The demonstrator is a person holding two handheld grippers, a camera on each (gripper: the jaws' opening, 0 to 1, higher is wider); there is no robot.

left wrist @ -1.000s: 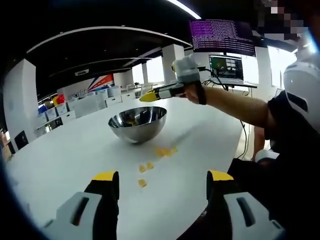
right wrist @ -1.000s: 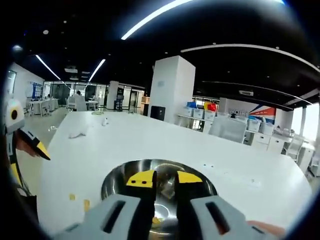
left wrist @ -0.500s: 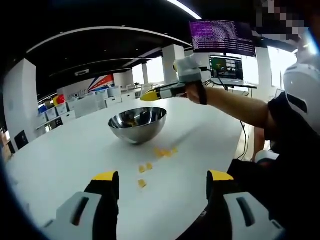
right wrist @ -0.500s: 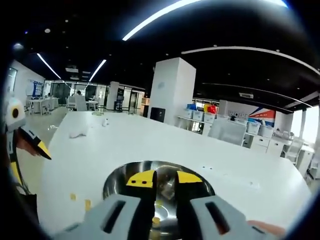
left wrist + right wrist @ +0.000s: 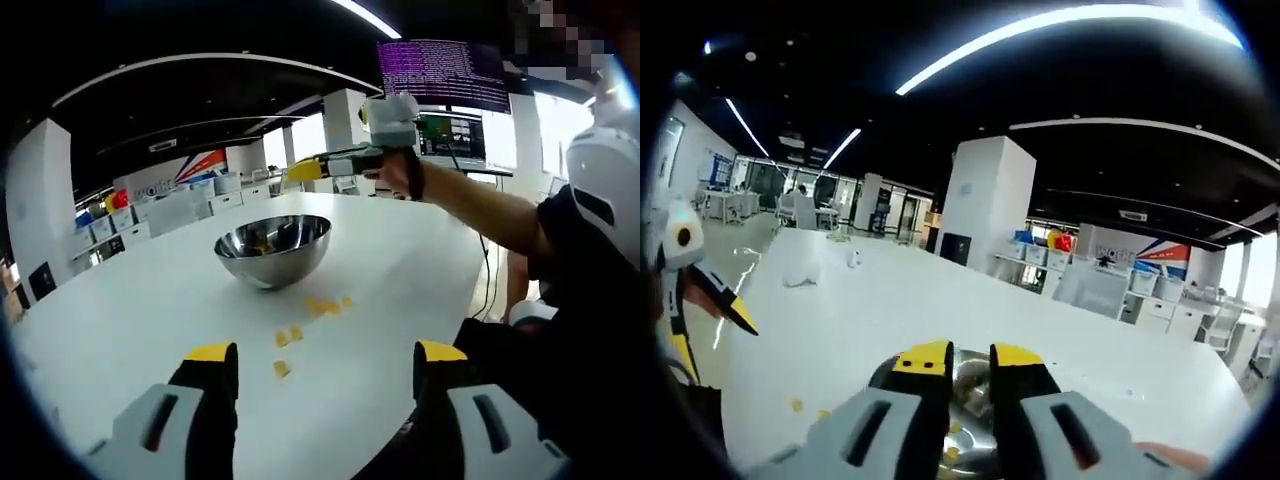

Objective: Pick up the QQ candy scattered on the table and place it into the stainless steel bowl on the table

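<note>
The stainless steel bowl (image 5: 272,248) stands mid-table with yellow candy inside. Several yellow QQ candies (image 5: 325,303) lie scattered on the white table (image 5: 130,310) between the bowl and my left gripper (image 5: 326,358), which hovers low, wide open, with nothing in it. A hand holds my right gripper (image 5: 302,170) in the air above and beyond the bowl. In the right gripper view its jaws (image 5: 970,360) stand a narrow gap apart with nothing between them. The bowl (image 5: 885,375) lies below, half hidden behind them, with candy (image 5: 955,427) in it. Two candies (image 5: 795,405) lie left of the bowl.
The person's arm (image 5: 470,210) and body fill the right side of the left gripper view, with monitors (image 5: 452,133) behind. The left gripper (image 5: 700,300) shows at the left edge of the right gripper view. White objects (image 5: 800,272) lie far down the table.
My right gripper has risen higher above the bowl and shifted a little away from it. Its jaw gap is unchanged. The left gripper has not moved.
</note>
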